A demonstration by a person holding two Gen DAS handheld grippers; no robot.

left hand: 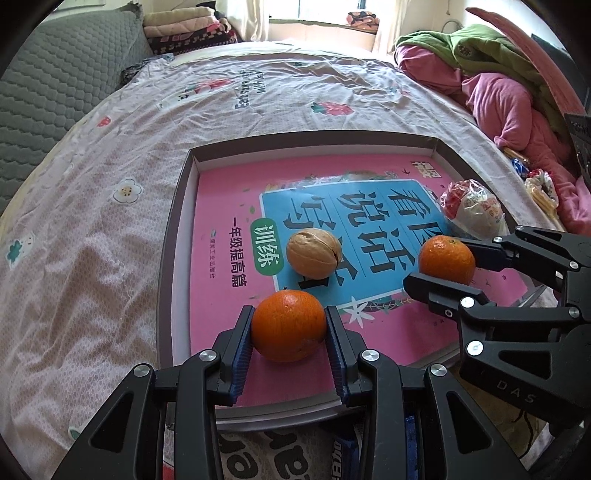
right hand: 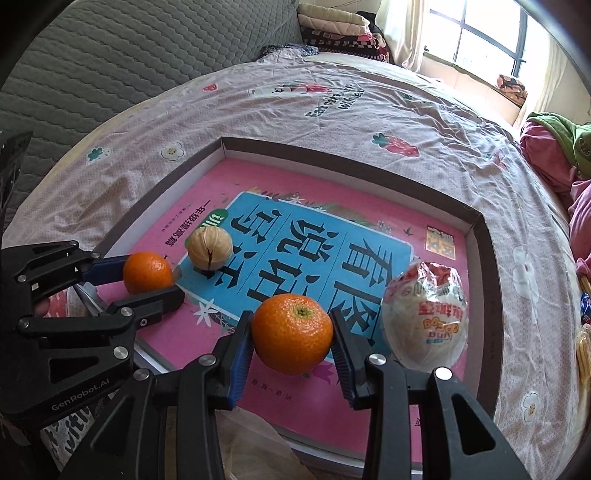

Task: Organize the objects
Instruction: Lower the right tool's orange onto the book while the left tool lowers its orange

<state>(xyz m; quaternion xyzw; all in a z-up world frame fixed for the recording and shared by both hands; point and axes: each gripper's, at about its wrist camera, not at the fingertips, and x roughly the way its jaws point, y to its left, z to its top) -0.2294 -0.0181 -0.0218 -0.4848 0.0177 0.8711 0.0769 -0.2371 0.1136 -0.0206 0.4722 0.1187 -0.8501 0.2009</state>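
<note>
A shallow brown box [left hand: 177, 236] [right hand: 351, 155] lies on the bed with a pink book [left hand: 229, 206] [right hand: 173, 218] inside. My left gripper [left hand: 289, 314] [right hand: 155, 277] is shut on an orange [left hand: 288, 328] [right hand: 146, 271] at the book's near left corner. My right gripper [right hand: 291, 317] [left hand: 439, 262] is shut on a second orange [right hand: 291, 336] [left hand: 447, 258] further right. I cannot tell whether either fruit touches the book. Between them a walnut [left hand: 314, 253] [right hand: 209, 247] rests on the cover. A plastic-wrapped snack [left hand: 472, 208] [right hand: 424, 317] lies just right of the right gripper.
The bed sheet [left hand: 110, 221] [right hand: 332, 103] is printed with flowers. A grey quilted headboard [left hand: 55, 92] stands on the left. Pink and green clothes [left hand: 509, 92] are heaped on the right, with small wrapped packets [left hand: 535, 184] beside the box. Folded blankets [left hand: 184, 26] are stacked far back.
</note>
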